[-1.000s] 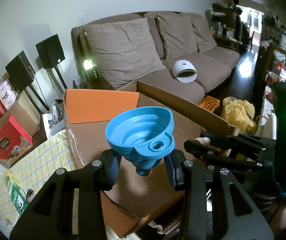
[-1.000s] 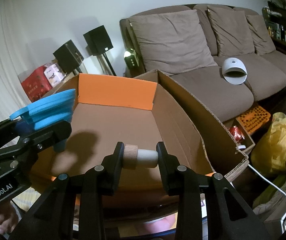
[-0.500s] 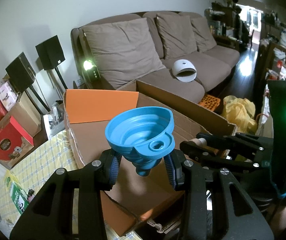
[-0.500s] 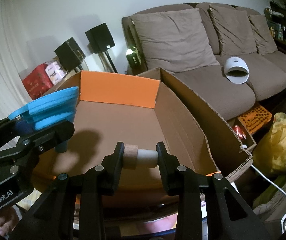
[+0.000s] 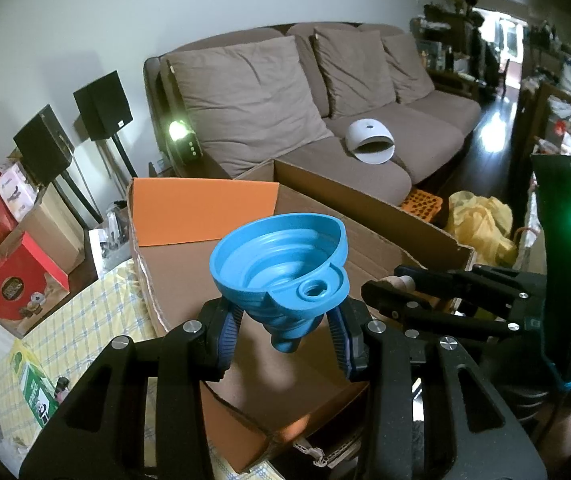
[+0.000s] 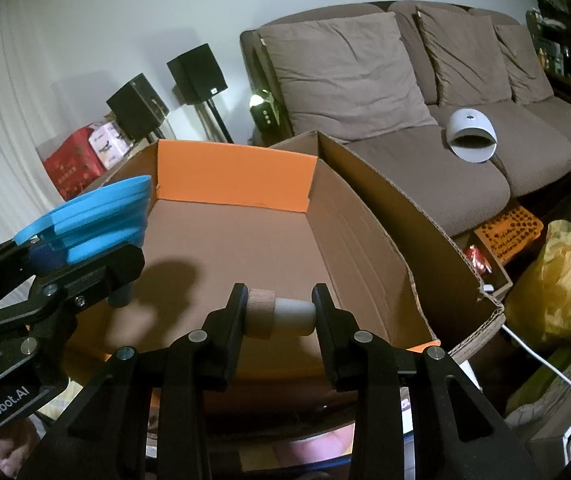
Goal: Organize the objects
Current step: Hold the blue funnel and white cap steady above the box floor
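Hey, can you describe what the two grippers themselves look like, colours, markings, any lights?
Both are black, angular two-finger tools with silver screw heads. The left gripper has blue ribbed pads and white "GenRobot.AI" lettering on its side. The right gripper has black pads and a green light glowing on its body.

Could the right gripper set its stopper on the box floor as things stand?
Probably yes: the right gripper holds the stopper over the open cardboard box, whose floor below looks bare; the funnel sits off left.
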`<state>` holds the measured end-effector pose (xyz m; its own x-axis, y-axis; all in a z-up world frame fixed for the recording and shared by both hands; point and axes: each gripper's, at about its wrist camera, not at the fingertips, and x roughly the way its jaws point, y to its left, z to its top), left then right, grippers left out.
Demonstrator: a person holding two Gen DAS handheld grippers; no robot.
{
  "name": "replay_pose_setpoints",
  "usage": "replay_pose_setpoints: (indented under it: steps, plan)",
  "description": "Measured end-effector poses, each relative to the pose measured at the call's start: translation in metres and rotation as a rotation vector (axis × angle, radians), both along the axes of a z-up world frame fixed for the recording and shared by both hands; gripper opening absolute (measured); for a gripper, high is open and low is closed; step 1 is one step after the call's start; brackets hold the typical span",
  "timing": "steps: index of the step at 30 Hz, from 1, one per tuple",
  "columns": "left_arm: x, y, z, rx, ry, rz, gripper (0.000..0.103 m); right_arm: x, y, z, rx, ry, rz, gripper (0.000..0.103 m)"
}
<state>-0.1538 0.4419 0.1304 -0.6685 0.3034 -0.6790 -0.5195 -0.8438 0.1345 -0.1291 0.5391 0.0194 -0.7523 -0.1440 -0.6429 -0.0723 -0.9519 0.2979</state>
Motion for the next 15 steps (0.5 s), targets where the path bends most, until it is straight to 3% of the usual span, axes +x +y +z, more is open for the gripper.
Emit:
replay_pose_setpoints:
  steps: [15]
  plan:
    - [-0.0011,-0.0023,0.0021,0.000,0.003,0.008,0.037,0.0006,0.0019,0.0000,-0.010,-0.004,0.006,0.033]
